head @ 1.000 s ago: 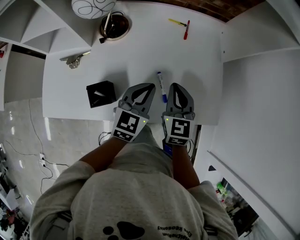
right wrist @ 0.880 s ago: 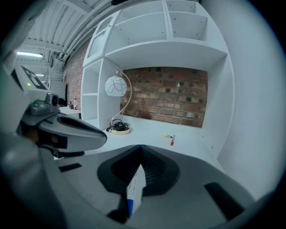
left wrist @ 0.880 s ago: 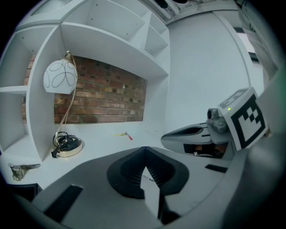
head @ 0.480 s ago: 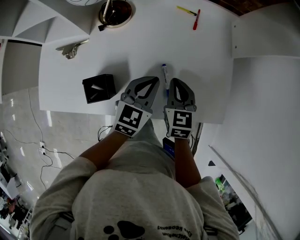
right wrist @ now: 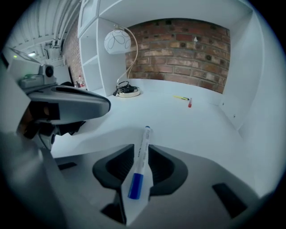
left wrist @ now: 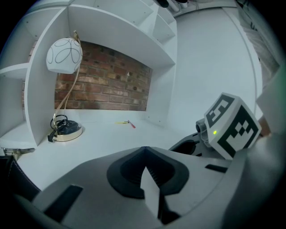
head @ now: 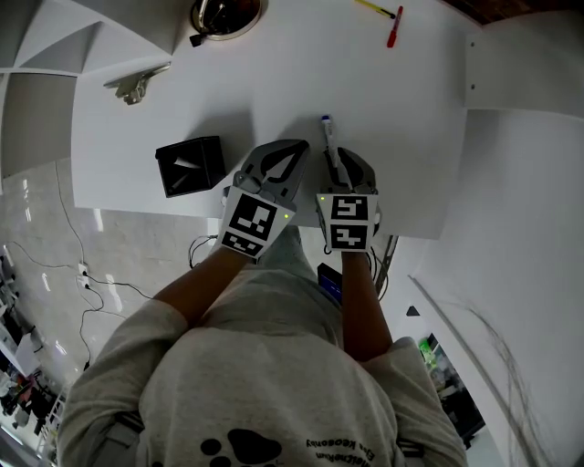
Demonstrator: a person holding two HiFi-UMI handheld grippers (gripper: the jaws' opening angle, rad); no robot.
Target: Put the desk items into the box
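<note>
Writing: the marker's barrel carries a line of small print, too small to read; each gripper's cube shows black-and-white square patterns; the person's grey shirt has a paw shape and lettering that I cannot read.
Landmark: black square open-topped box [head: 188,144] near the front edge of the white desk [head: 274,73].
Task thing: white marker with a blue cap [head: 328,137], lying on the desk to the right of the box, outside it, blue cap toward the person.
Right gripper [right wrist: 143,150]: jaws apart, having just been opening; the marker lies in the gap between them, not pressed by the pads.
Left gripper [left wrist: 143,150]: jaws together, nothing between them; it sits between the box and the marker.
Pose: 2 bare forearms reach forward side by side; the right gripper tips down more steeply than the left.
Other items: red pen [head: 394,14] and yellow pen [head: 374,7] far right of the box, at the back; white globe lamp [left wrist: 65,54] behind the box.
</note>
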